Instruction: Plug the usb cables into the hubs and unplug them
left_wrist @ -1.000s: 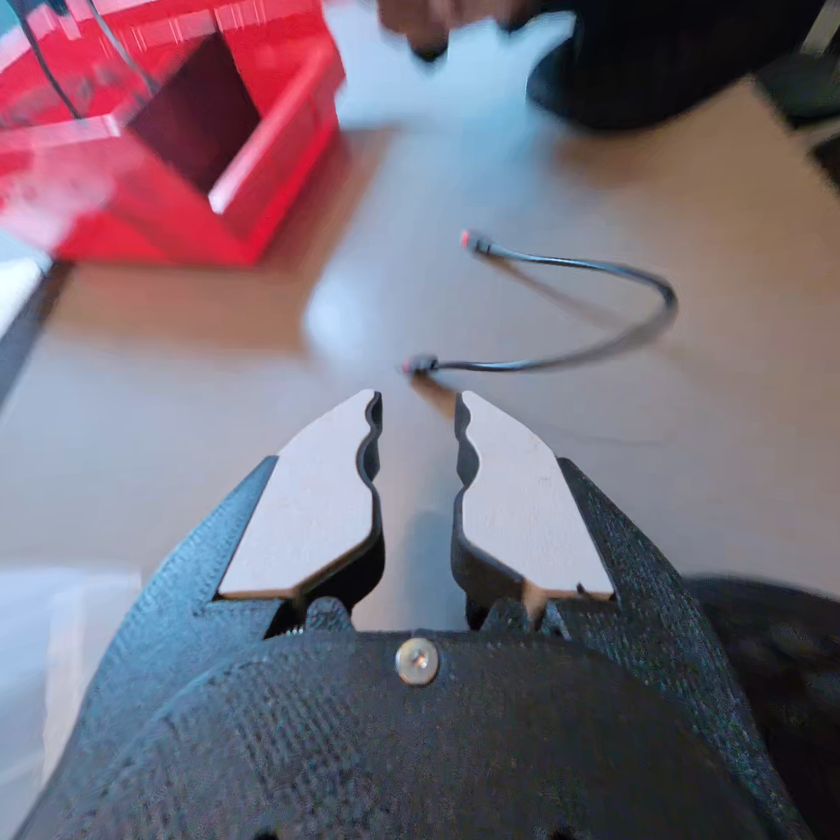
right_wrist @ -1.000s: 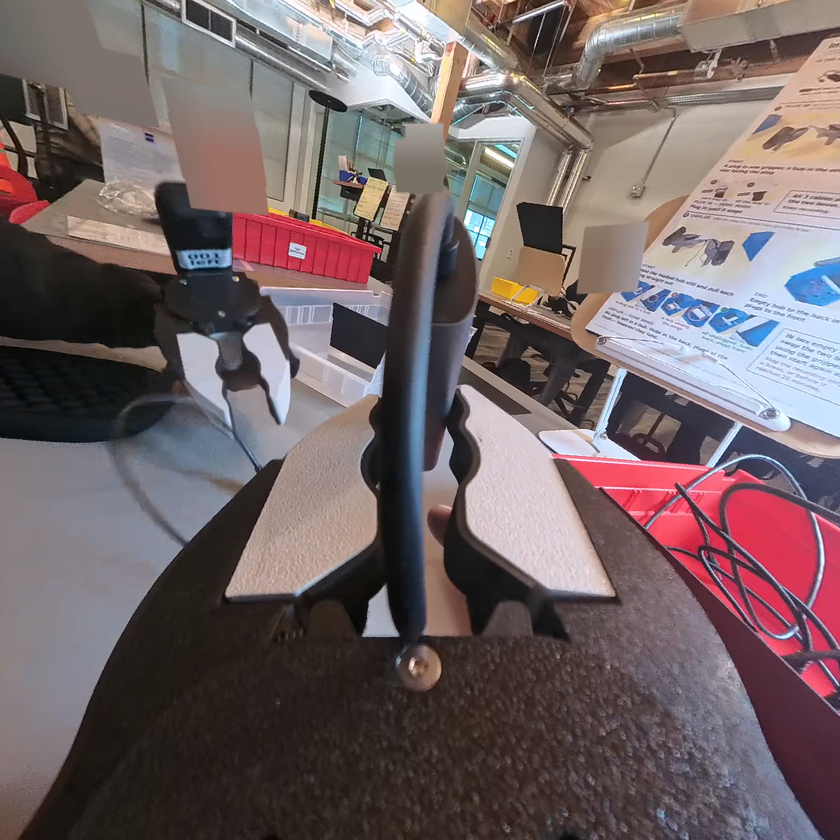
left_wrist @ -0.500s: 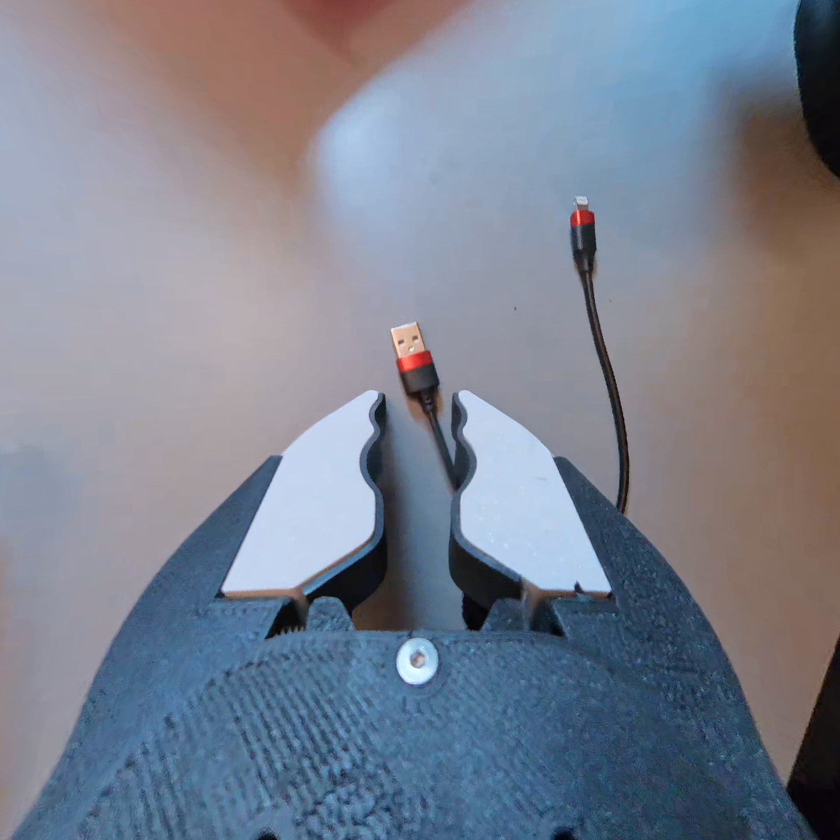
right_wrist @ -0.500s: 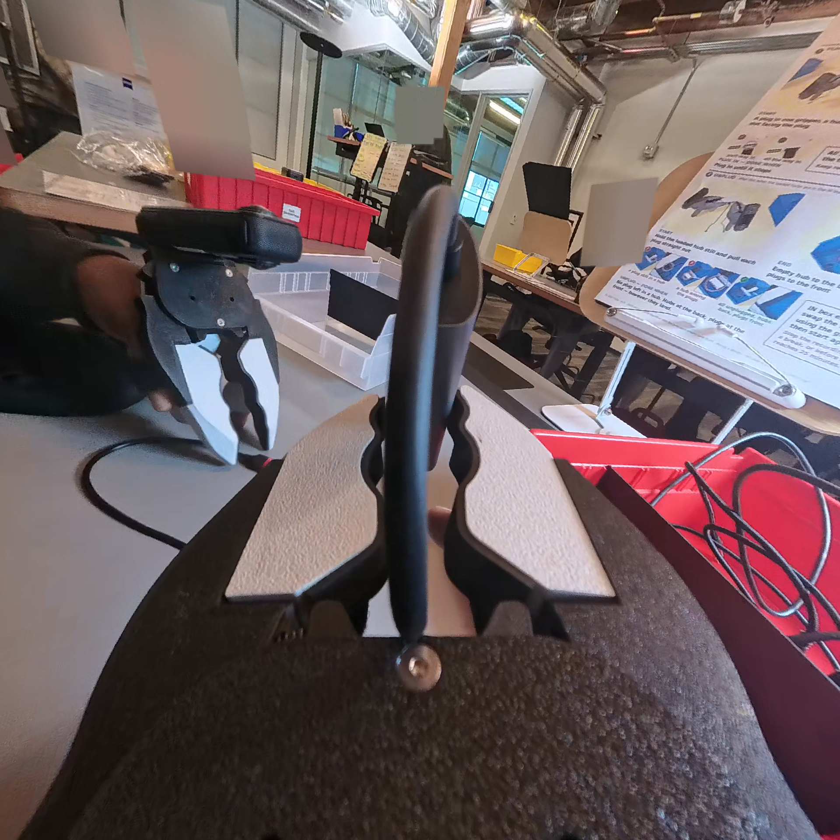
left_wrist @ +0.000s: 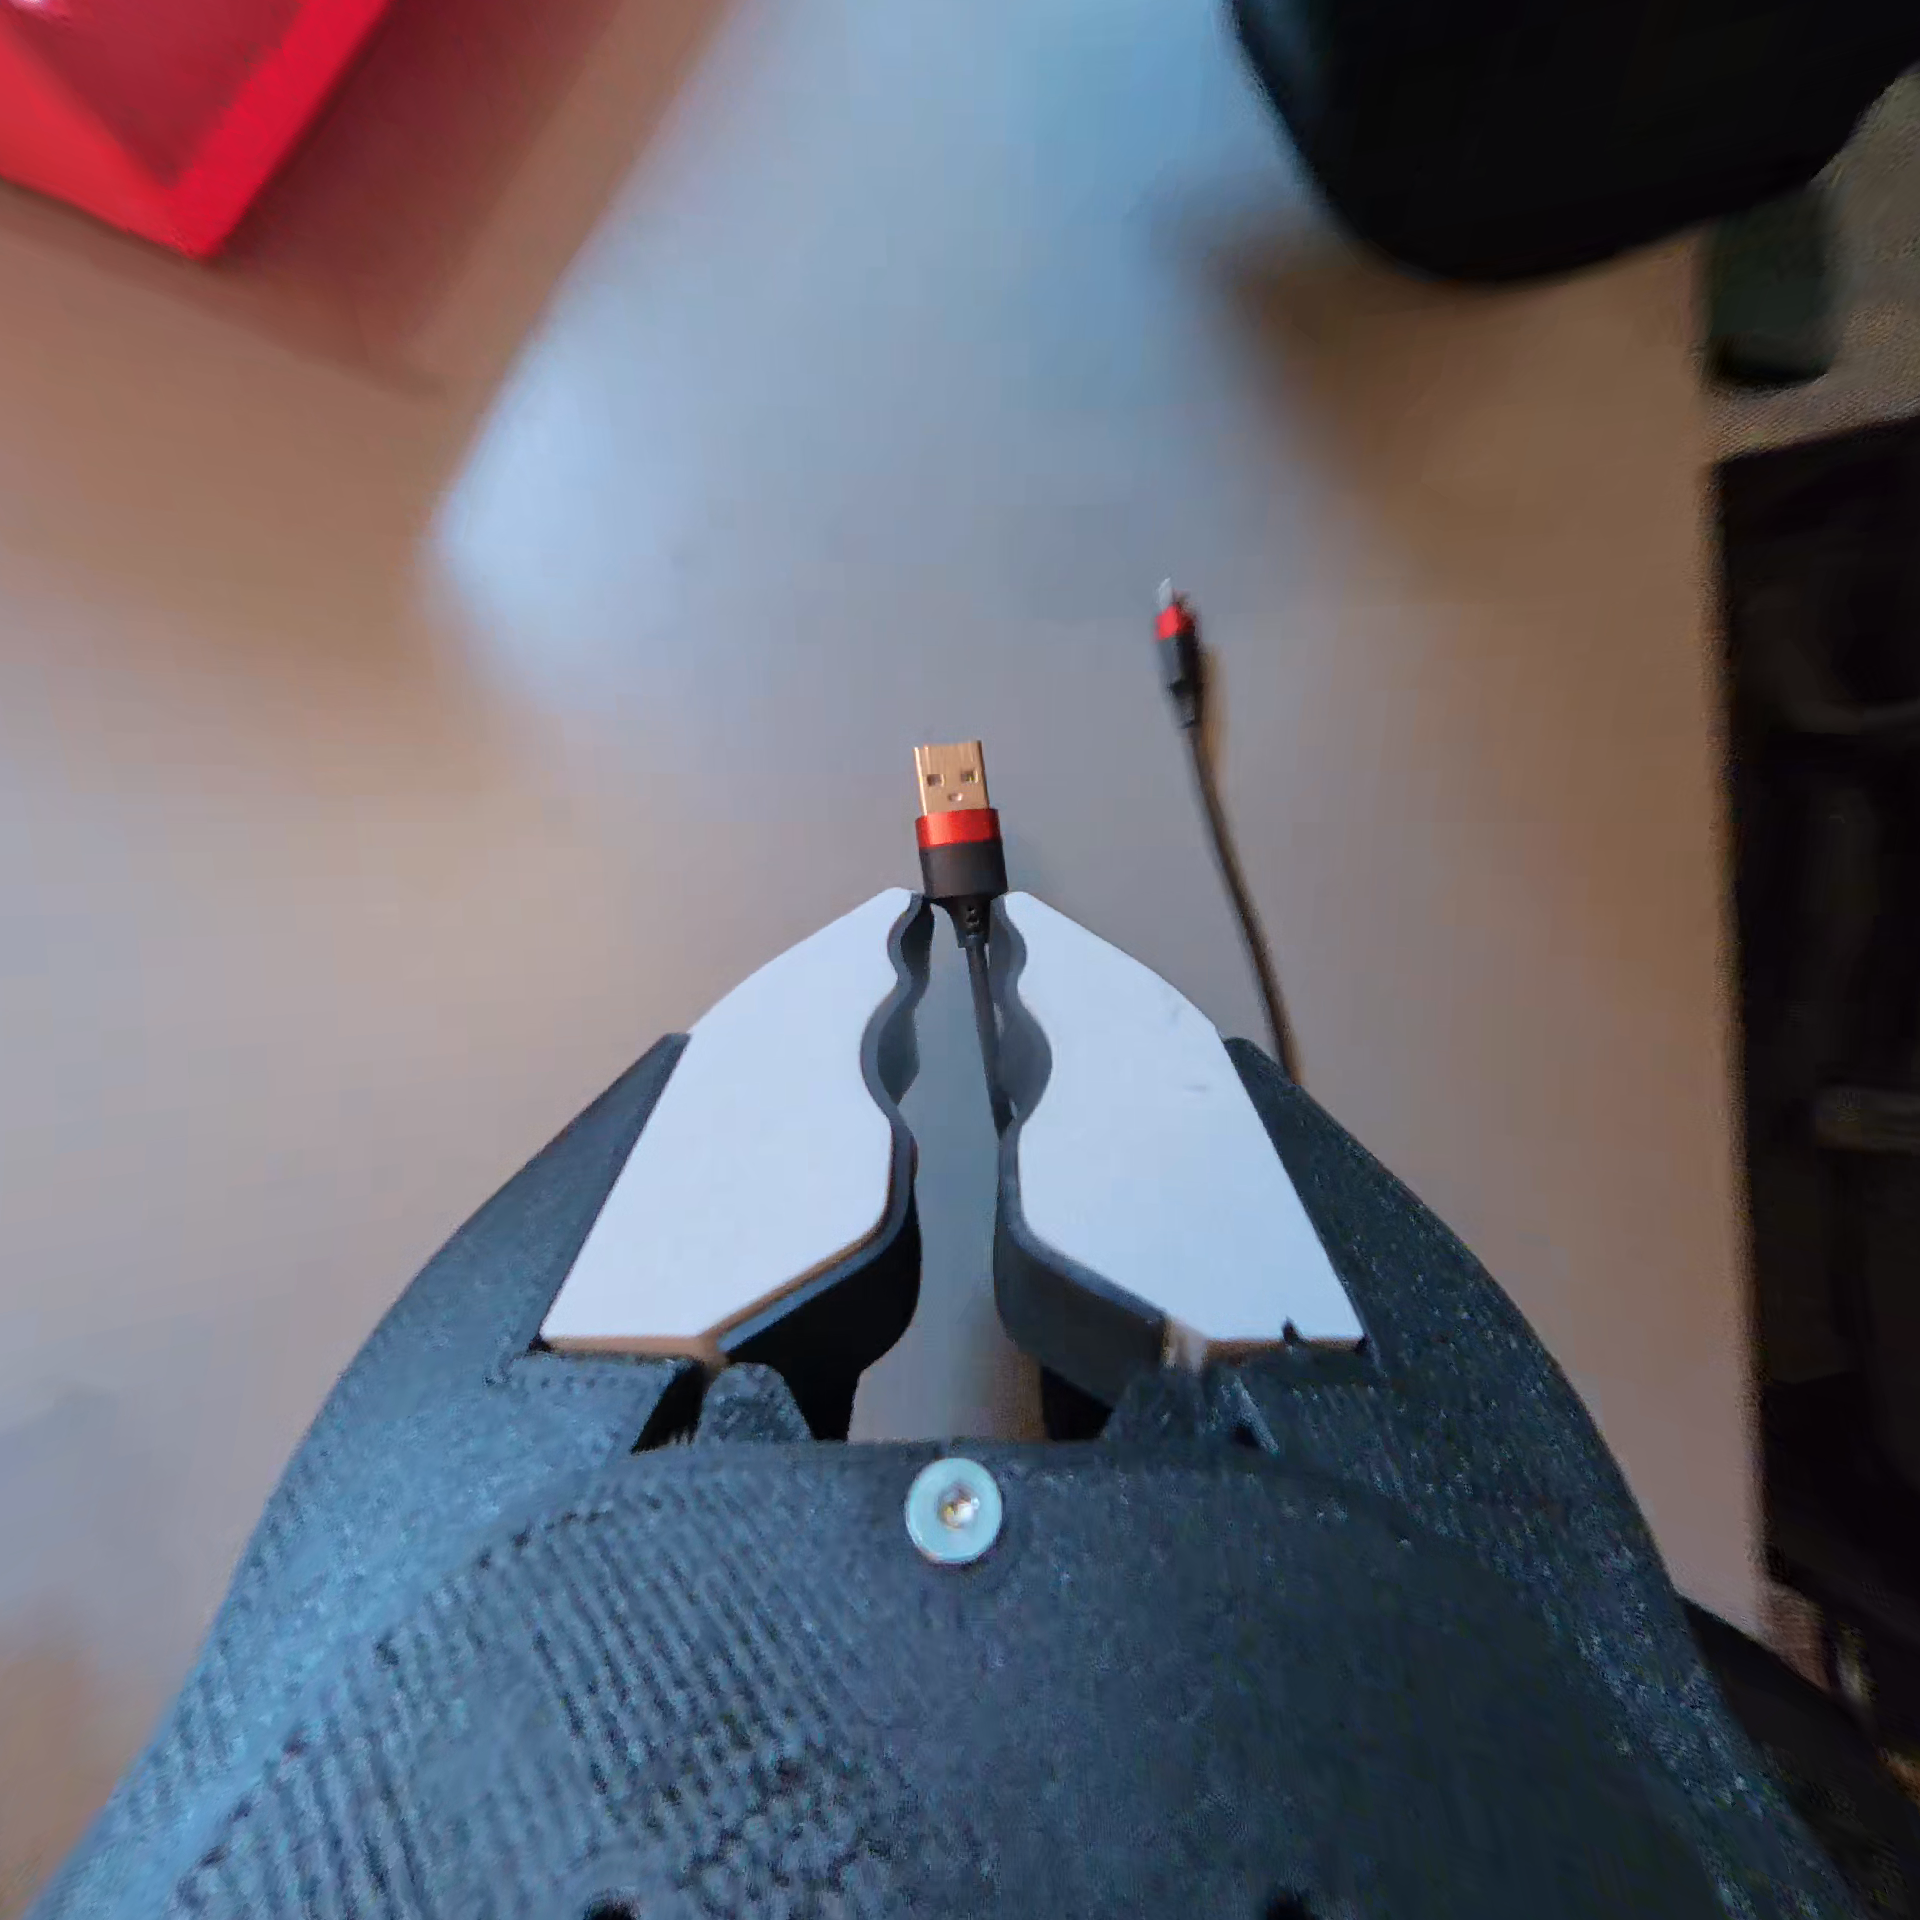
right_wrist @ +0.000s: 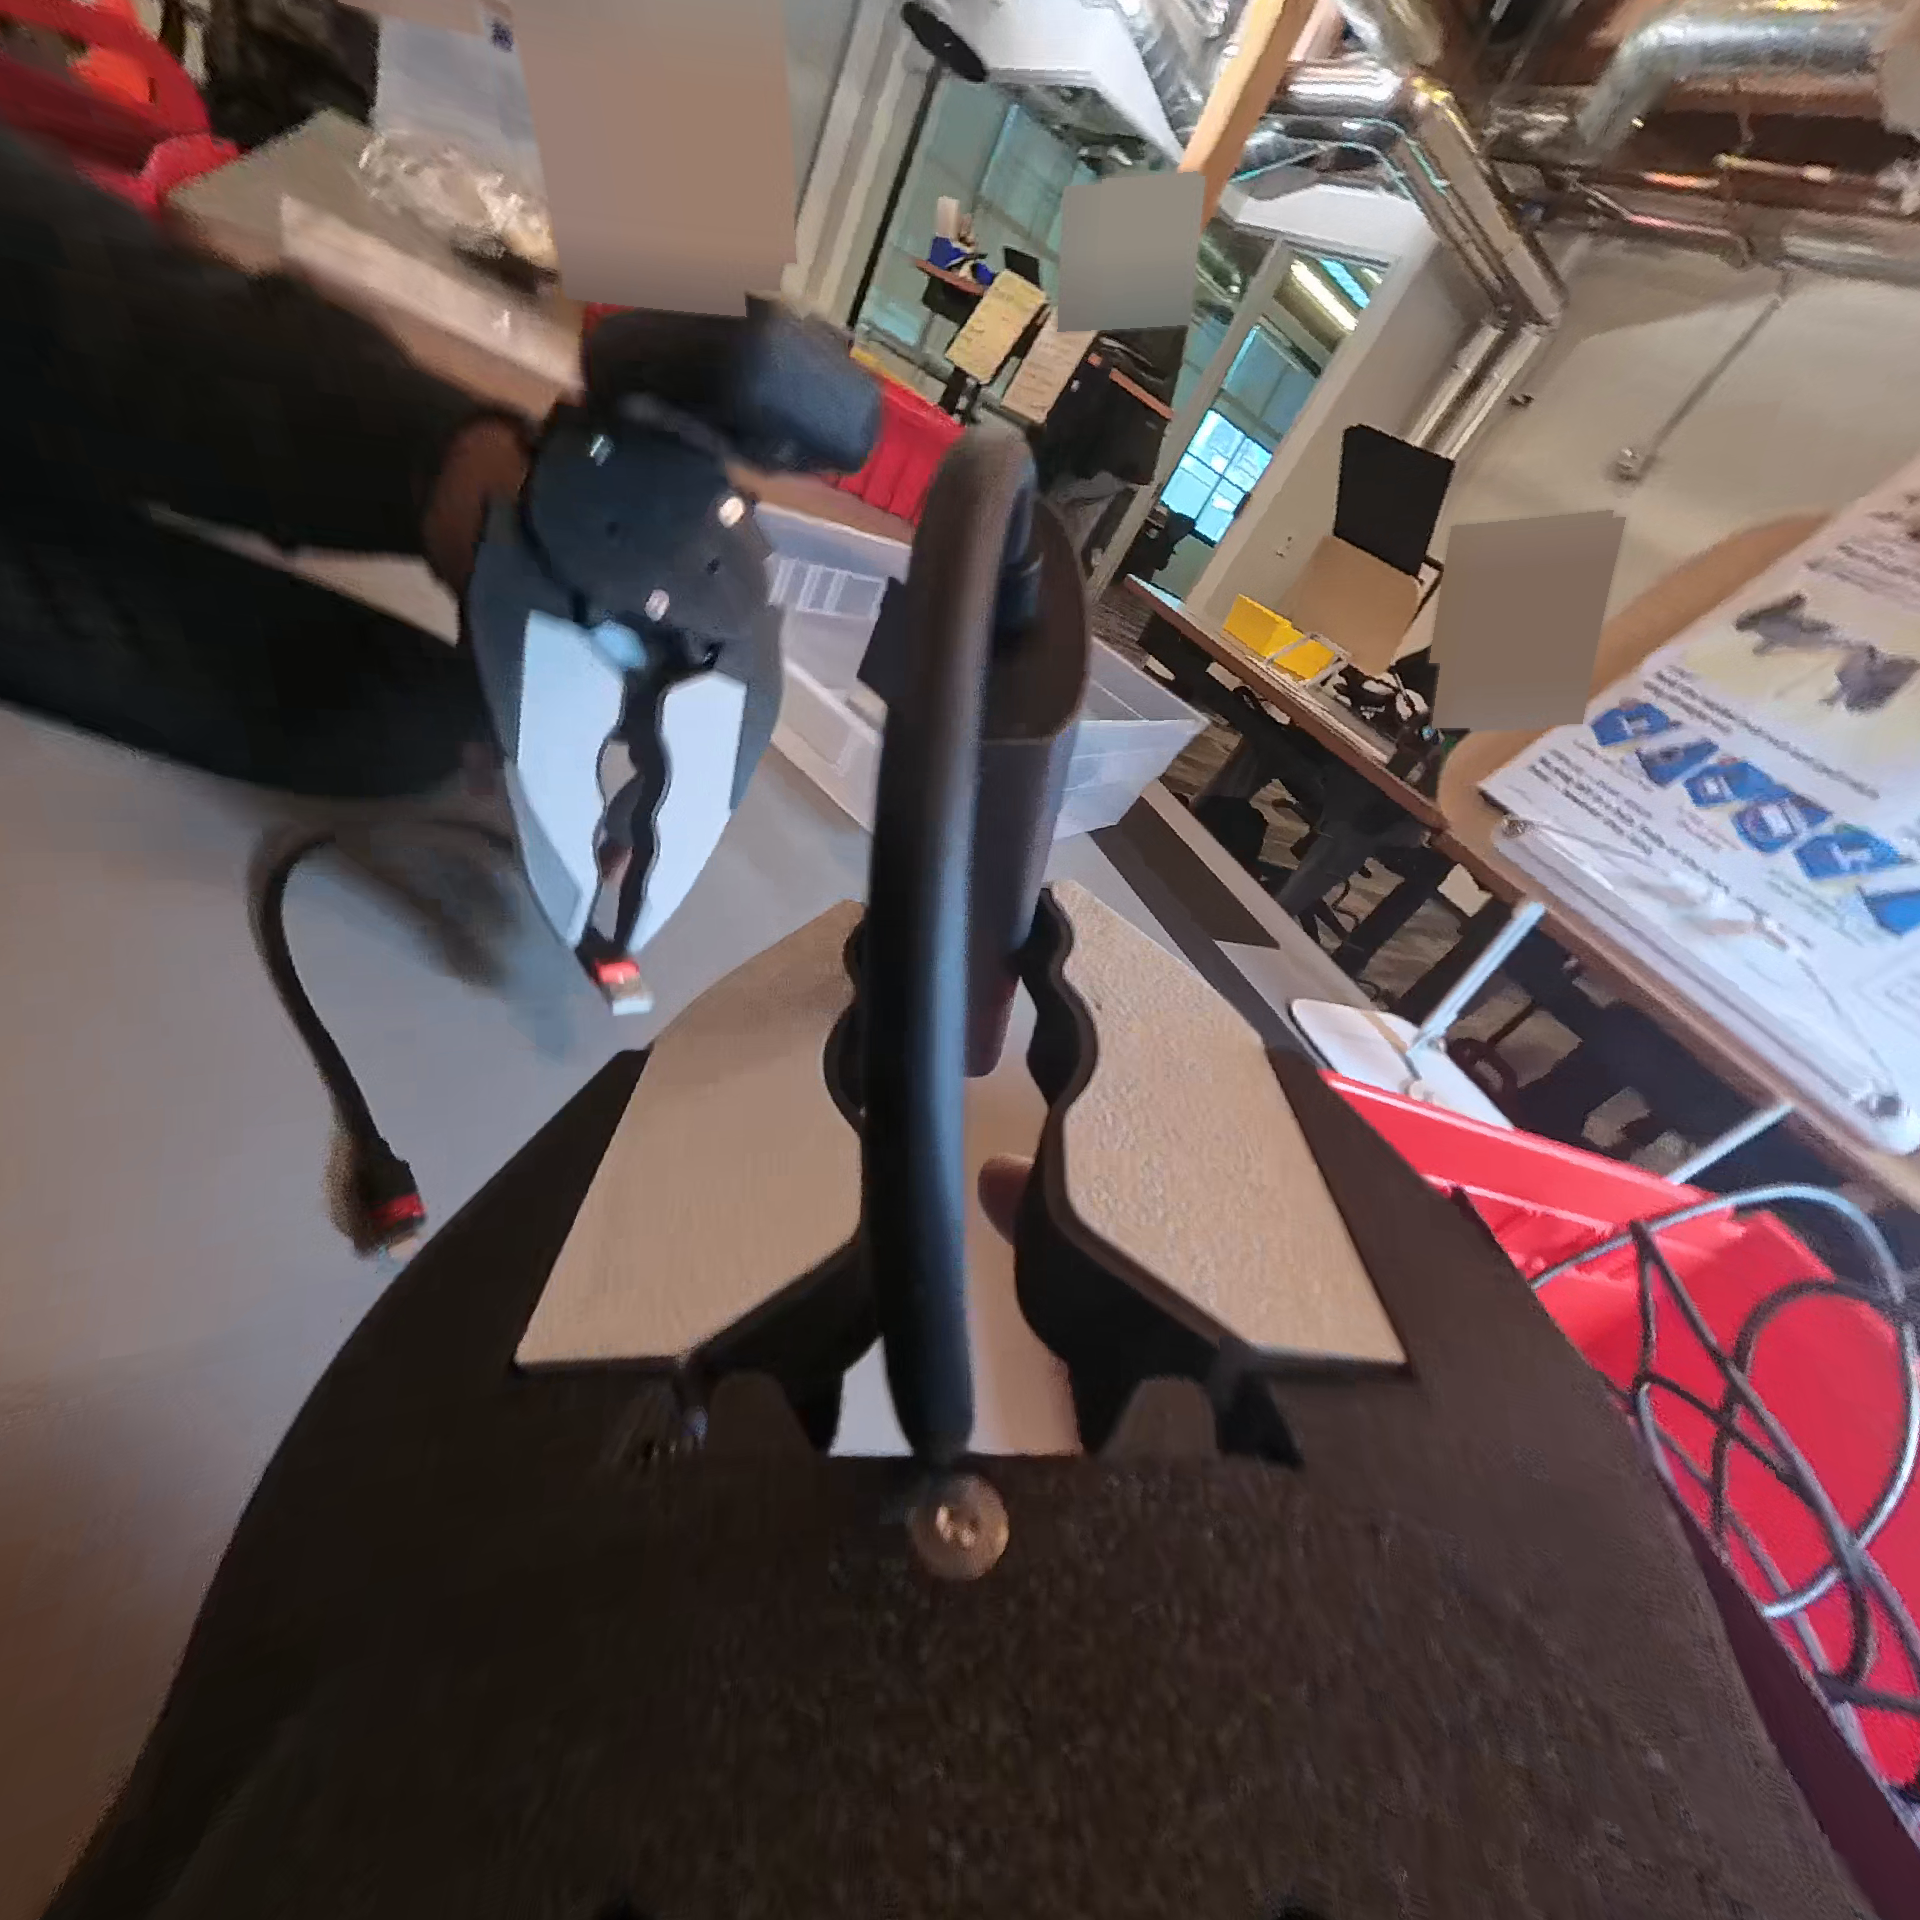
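My left gripper [left_wrist: 961,904] is shut on a thin black USB cable just behind its gold USB-A plug [left_wrist: 951,805], which has a red band and sticks out past the fingertips. The cable's small far connector [left_wrist: 1174,623] hangs blurred to the right. My right gripper [right_wrist: 951,925] is shut on a dark hub [right_wrist: 1029,748] held upright, with the hub's thick black cord [right_wrist: 914,935] arching over it and down between the jaws. The right wrist view shows the left gripper [right_wrist: 623,727] up and left of the hub, the plug [right_wrist: 623,982] pointing down and the far connector [right_wrist: 390,1205] dangling.
A red bin [left_wrist: 156,104] sits at the table's far left in the left wrist view. In the right wrist view a red bin of tangled cables [right_wrist: 1714,1403] lies to the right, a clear bin [right_wrist: 821,603] behind, and an instruction board [right_wrist: 1714,779] farther right. A dark sleeve [right_wrist: 208,520] holds the left gripper. The gap from one gripper's tips to the other's is roughly 15 centimeters.
My left gripper has shut on the USB cable behind the plug and lifted it off the table. It has moved closer to the hub. The right gripper still holds the hub.
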`<action>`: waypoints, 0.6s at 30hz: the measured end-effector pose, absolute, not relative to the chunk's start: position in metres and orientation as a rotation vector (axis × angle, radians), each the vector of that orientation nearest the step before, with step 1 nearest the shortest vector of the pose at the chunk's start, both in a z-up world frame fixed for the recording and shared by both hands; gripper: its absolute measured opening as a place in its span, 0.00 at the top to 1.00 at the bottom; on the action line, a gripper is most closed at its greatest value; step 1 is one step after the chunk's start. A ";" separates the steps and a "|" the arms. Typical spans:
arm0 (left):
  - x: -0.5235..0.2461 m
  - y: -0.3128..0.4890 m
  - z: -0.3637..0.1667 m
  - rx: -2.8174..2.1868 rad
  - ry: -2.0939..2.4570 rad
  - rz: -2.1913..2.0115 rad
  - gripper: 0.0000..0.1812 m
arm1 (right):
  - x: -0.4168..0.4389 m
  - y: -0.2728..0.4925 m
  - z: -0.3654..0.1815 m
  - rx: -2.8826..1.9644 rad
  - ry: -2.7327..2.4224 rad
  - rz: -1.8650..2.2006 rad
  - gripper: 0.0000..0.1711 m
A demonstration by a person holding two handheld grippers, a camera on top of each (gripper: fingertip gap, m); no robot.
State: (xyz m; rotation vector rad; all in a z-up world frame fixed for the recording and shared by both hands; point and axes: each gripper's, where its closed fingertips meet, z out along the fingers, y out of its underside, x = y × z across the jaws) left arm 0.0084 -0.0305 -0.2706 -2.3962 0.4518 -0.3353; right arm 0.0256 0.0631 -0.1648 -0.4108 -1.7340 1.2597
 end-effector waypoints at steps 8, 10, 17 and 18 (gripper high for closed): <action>0.035 -0.029 -0.218 -2.341 0.428 -0.704 0.94 | 0.031 0.031 -0.198 -0.100 -1.848 0.908 0.85; 0.041 -0.030 -0.214 -2.358 0.434 -0.764 0.94 | 0.032 0.024 -0.203 -0.042 -1.859 0.853 0.85; 0.056 -0.035 -0.204 -2.396 0.493 -0.877 0.94 | 0.036 0.004 -0.220 0.097 -1.883 0.747 0.85; 0.055 -0.036 -0.205 -2.413 0.503 -0.869 0.94 | 0.036 0.003 -0.222 0.106 -1.882 0.732 0.85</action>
